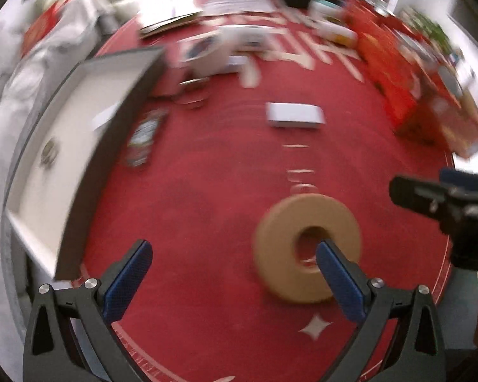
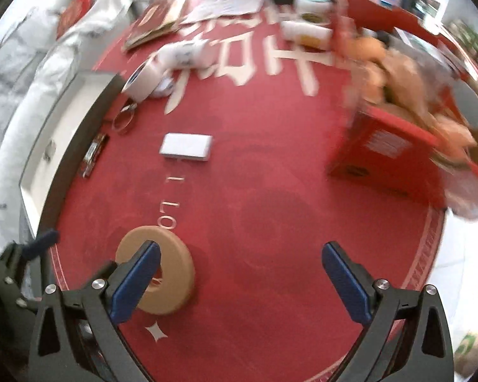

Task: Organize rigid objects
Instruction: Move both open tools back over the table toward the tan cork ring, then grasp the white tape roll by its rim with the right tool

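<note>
Both views blurred by motion; fine detail unreliable.

Left gripper (image 1: 234, 272): I read its jaws as spread wide, nothing between them. The tan cardboard ring (image 1: 307, 248) lies flat on the red mat (image 1: 207, 197), at about 5 o'clock in the left wrist view; the right-hand blue pad (image 1: 341, 281) overlaps the ring's hole, but I cannot tell whether it touches.

Right gripper (image 2: 240, 281): jaws also spread, empty. In its view the ring (image 2: 169, 273) sits at 7 o'clock, partly behind the left-hand blue pad (image 2: 137, 281).

White flat box (image 2: 186, 147) lies alone on the mat toward 11 o'clock, well apart from the ring. Dark-rimmed white tray (image 2: 89, 121) runs along the mat's edge at 9 to 10 o'clock. Red carton (image 2: 379, 149) stands at 2 o'clock.
</note>
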`<state>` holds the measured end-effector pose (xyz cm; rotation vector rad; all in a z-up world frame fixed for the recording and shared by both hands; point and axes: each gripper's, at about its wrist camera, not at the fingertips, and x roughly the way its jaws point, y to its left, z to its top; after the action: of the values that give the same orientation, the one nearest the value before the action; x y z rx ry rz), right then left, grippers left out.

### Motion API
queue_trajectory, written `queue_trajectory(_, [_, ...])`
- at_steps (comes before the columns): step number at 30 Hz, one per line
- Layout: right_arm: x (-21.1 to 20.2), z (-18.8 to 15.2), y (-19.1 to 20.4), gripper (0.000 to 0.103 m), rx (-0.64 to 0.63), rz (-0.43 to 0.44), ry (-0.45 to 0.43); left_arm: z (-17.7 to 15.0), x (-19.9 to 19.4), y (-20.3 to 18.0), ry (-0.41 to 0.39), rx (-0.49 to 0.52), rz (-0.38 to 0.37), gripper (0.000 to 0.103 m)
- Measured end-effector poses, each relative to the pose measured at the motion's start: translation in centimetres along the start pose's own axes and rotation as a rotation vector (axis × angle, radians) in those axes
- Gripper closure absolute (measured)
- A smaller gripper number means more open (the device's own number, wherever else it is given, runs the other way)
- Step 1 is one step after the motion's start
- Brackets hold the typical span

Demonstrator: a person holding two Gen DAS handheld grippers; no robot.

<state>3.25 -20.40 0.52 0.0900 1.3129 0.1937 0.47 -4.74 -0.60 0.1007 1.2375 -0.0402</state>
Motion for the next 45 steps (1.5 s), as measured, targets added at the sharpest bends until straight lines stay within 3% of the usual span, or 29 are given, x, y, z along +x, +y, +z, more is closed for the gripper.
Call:
queue_trajectory(2, [-0.9, 0.2, 0.3, 0.001, 0.034, 0.002, -0.007, 0.1, 0.6, -2.1, 0.001, 0.06, 0.02, 0.0])
queue_trajectory(4, [-1.6, -0.2, -0.5, 0.001, 0.054, 0.0, -0.013, 0.3, 0.6, -3.9, -0.05, 0.1, 0.039, 0.0])
queue_trajectory(7, [-2.4, -0.6, -1.8, 0.002, 0.077, -0.028, -0.026, 0.7, 0.7, -4.6, -0.065, 0.106, 0.039, 0.0])
queue_trajectory(11, [-2.8, -1.0, -1.9, 0.002, 0.099, -0.003, -0.037, 1.2, 1.6, -2.5, 0.001, 0.017, -0.076, 0.0])
queue_trajectory(14, [-3.2, -0.9, -1.4, 0.002, 0.092, 0.009, -0.048, 1.0, 1.8, -0.7, 0.032, -0.058, -0.118, 0.0])
queue_trajectory(18, [-3.8, -0.9, -1.3, 0.002, 0.109, 0.048, -0.062, 0.5, 0.6, -0.8, -0.006, -0.072, -0.181, 0.0])
queue_trajectory(20, [-3.9, -1.0, -1.4, 0.002, 0.124, 0.058, -0.068, 0.7, 0.3, -2.4, -0.019, -0.006, -0.17, 0.0])
queue_trajectory(24, [-4.4, -1.2, -2.0, 0.002, 0.138, 0.06, -0.075, 0.6, 2.6, -4.6, 0.066, 0.089, -0.073, 0.0])
queue_trajectory(30, [-4.8, -0.3, -1.0, 0.002, 0.112, 0.064, -0.084, 0.1, 3.0, -1.4, 0.046, 0.009, -0.053, 0.0])
queue_trajectory(33, [-5.0, 1.5, 0.7, 0.002, 0.083, 0.08, -0.093, -0.3, 3.3, 1.6, 0.051, -0.045, -0.042, 0.0])
queue_trajectory(38, [-4.5, 8.5, 5.9, 0.002, -0.008, 0.074, -0.127, -0.5, 3.6, 4.1, 0.068, -0.094, -0.033, 0.0])
queue_trajectory(42, [-0.1, 13.8, 9.6, 0.002, -0.039, 0.001, -0.078, -0.3, 3.8, 4.9, 0.085, -0.106, -0.033, 0.0])
queue_trajectory(45, [4.5, 16.6, 11.1, 0.002, 0.001, 0.017, -0.01, 0.0, 4.2, 5.0, 0.09, -0.104, -0.032, 0.0])
